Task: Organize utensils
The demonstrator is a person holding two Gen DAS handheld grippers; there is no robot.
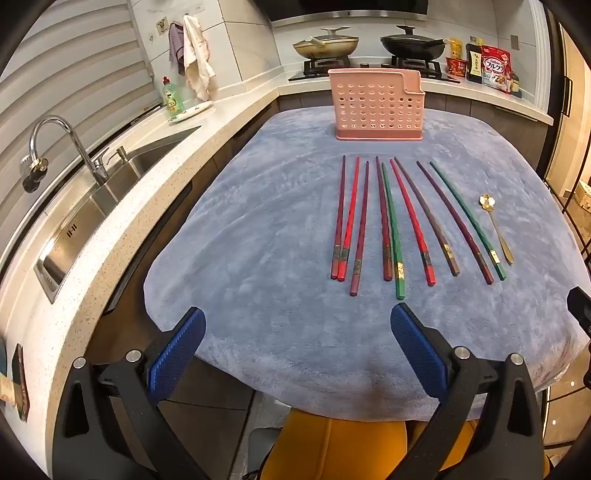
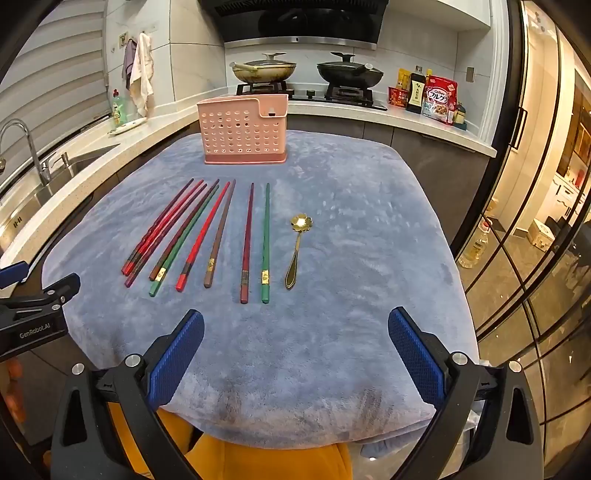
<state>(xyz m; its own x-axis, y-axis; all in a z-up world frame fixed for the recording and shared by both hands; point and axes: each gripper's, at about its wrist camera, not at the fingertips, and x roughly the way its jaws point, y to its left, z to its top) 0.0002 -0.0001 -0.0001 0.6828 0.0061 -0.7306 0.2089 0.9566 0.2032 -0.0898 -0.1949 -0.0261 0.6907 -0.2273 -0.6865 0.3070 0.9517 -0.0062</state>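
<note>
Step in hand: none begun; left tongs (image 1: 295,332) and right tongs (image 2: 295,332) stand apart, empty; lacquered chopsticks (image 2: 207,236) and gold flower-bowled spoon (image 2: 297,247) lie on the blue-towelled worktop (image 2: 332,350) before the empty pink perforated plastic holder (image 2: 242,134); next move, in my judgement: pinch one utensil.

A grey-blue plush cloth (image 1: 280,229) covers the table. At nine o'clock a speckled counter (image 1: 122,229) holds a steel sink (image 1: 110,192) with a chrome faucet (image 1: 62,140), window blinds (image 1: 62,74) behind. At twelve o'clock, two lidded pans (image 2: 306,72) sit on a gas hob beneath a range hood (image 2: 295,22). At three o'clock, warm-lit glass doors (image 2: 535,240).
</note>
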